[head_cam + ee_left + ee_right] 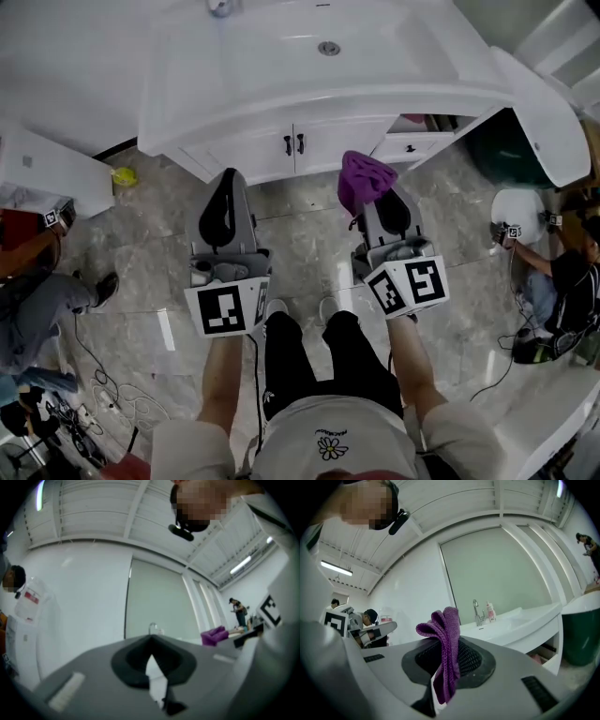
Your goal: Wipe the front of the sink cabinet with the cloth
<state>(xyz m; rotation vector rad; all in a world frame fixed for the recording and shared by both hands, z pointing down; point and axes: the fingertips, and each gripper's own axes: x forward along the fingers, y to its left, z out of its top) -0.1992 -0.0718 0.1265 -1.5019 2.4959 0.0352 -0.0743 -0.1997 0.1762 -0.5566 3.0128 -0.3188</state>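
The white sink cabinet [281, 150] stands ahead of me, with two doors and black handles [293, 143] under the basin [328, 48]. My right gripper [370, 192] is shut on a purple cloth [363, 176], which bunches up out of the jaws [443, 634]. It hangs a short way in front of the cabinet's right door, not touching it. My left gripper [228, 180] is shut with nothing in it and is held level with the right one, before the left door. In the left gripper view its jaws [151, 641] meet at the tip.
A drawer [412, 142] stands open at the cabinet's right, beside a dark green bin [506, 150]. A white unit [47, 169] and a yellow object [124, 175] are at the left. People sit on the floor at both sides. A faucet [476, 611] and bottle [490, 611] stand on the sink.
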